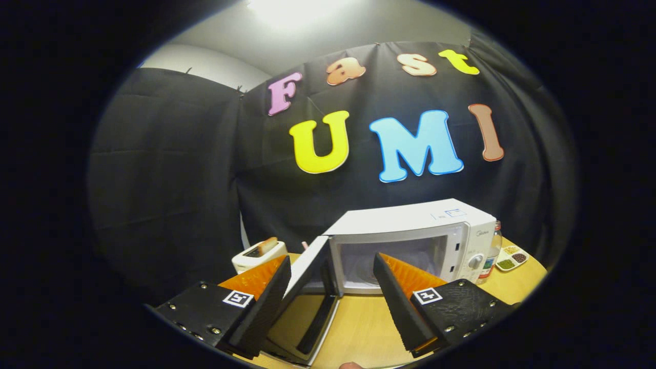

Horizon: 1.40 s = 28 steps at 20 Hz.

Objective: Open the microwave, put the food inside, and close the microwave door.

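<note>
- The microwave sits on the table, just ahead of the gripper. Its door is swung open toward the near left, so the inside shows.
- The 2 fingers are spread wide apart and hold nothing. The open door's edge sits in the gap between them, close to the left finger.
- I cannot tell which thing is the food to go in. A toaster with bread sticking up stands to the far left. A small tray with bits in it lies to the far right.
- It looks like the open step is done. My guess is that getting the food comes next.
- To do it well, move away from the door first, so the left finger does not bump it shut.
- Grab the food with both fingers, keep it level, and go in through the middle of the opening.
- Edges to watch: the door's thin edge on the left, the bottom lip of the opening, and the knob side on the right.
- A bottle stands just right of the microwave, so that side is tight.
- The bare table near the fingers gives the most room to move.
</note>
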Each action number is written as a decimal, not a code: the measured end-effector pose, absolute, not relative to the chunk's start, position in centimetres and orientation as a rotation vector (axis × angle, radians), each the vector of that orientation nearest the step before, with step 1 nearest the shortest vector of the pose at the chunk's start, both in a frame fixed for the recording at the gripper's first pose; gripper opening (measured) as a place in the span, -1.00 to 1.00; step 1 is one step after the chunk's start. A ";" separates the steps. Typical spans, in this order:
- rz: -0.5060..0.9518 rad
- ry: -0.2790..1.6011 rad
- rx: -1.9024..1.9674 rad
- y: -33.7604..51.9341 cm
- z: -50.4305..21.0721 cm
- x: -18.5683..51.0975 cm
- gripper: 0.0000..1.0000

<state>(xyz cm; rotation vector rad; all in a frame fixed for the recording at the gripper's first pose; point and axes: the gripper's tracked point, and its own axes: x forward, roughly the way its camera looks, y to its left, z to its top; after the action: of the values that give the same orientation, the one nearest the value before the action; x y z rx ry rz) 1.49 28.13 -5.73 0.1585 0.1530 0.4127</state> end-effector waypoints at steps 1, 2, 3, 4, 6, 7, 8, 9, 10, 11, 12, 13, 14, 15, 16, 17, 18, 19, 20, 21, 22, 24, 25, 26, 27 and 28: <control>0.446 0.148 0.165 29.6 -5.0 0.5 0.95; 0.475 0.142 0.168 30.8 -4.5 -0.4 0.95; 0.510 0.136 0.166 32.2 -3.9 -1.5 0.95; 0.548 0.134 0.160 33.8 -3.5 -2.7 0.95; 0.621 0.138 0.144 36.7 -3.5 -4.7 0.95; 0.653 0.144 0.136 37.9 -3.6 -5.7 0.95; 0.684 0.153 0.137 39.1 -3.8 -6.7 0.95; 0.713 0.165 0.141 40.3 -4.2 -7.5 0.95; 0.736 0.179 0.144 41.2 -4.6 -8.3 0.95; 0.757 0.192 0.144 42.0 -5.0 -9.1 0.95; 0.775 0.207 0.138 42.6 -5.5 -9.8 0.95; 0.790 0.220 0.134 43.2 -6.1 -10.4 0.95; 0.804 0.236 0.126 43.6 -6.9 -10.9 0.95; 0.815 0.254 0.120 44.0 -7.9 -11.4 0.95; 0.818 0.274 0.113 44.3 -8.9 -11.7 0.95; 0.821 0.294 0.105 44.4 -9.9 -11.9 0.95; 0.824 0.320 0.099 44.5 -10.8 -12.1 0.89; 0.822 0.339 0.093 44.6 -12.0 -12.2 0.81; 0.818 0.361 0.083 44.5 -13.2 -12.2 0.69; 0.812 0.377 0.075 44.4 -14.0 -12.2 0.64; 0.796 0.397 0.063 44.1 -14.9 -11.8 0.44; 0.752 0.454 0.034 42.7 -17.1 -11.1 -0.45; 0.748 0.484 0.034 42.8 -18.1 -11.2 -0.63; 0.733 0.505 0.030 42.4 -19.0 -10.9 -0.65; 0.729 0.512 0.033 41.9 -19.4 -10.7 -0.64; 0.686 0.512 0.026 40.8 -19.2 -9.9 -0.64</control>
<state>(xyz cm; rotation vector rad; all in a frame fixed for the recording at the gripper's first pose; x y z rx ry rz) -9.90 40.78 -19.20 0.0259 0.5120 0.6860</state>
